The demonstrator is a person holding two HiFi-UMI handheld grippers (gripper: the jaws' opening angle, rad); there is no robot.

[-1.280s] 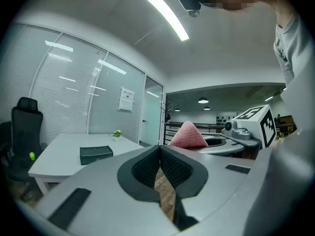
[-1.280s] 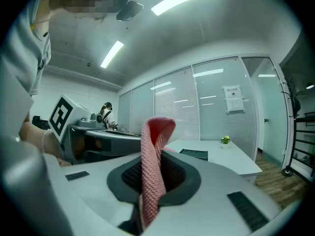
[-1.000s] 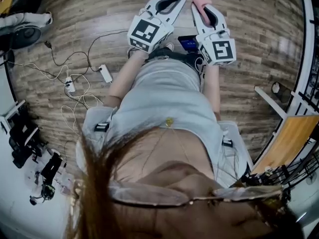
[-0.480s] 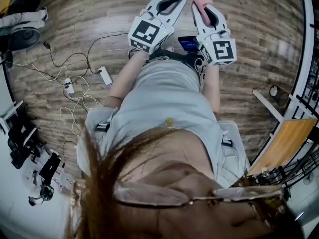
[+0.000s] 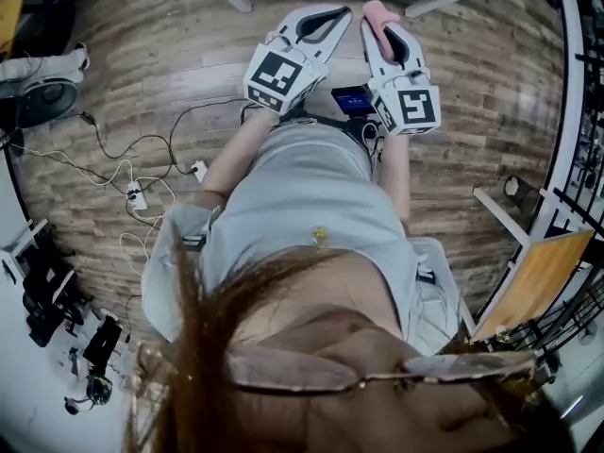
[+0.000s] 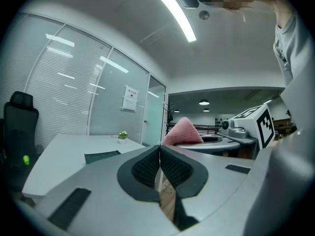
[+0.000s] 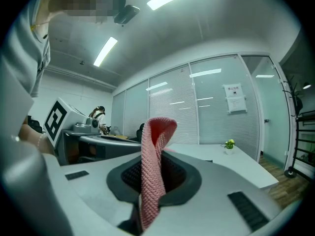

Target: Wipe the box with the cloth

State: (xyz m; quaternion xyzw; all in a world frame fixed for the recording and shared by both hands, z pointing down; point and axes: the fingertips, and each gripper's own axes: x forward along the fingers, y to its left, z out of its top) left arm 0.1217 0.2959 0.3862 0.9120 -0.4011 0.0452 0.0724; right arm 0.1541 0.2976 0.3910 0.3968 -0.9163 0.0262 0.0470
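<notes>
Where it is clamped, the cloth point(image 7: 150, 181) (pink) folds — ribbed.

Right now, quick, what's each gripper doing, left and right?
Left gripper: closed, nothing between its jaws.
Right gripper: closed on the pink cloth.

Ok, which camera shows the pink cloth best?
The right gripper view: the cloth stands folded, pinched in the right claw. Head view shows only its tip; left gripper view a pink peak.
</notes>
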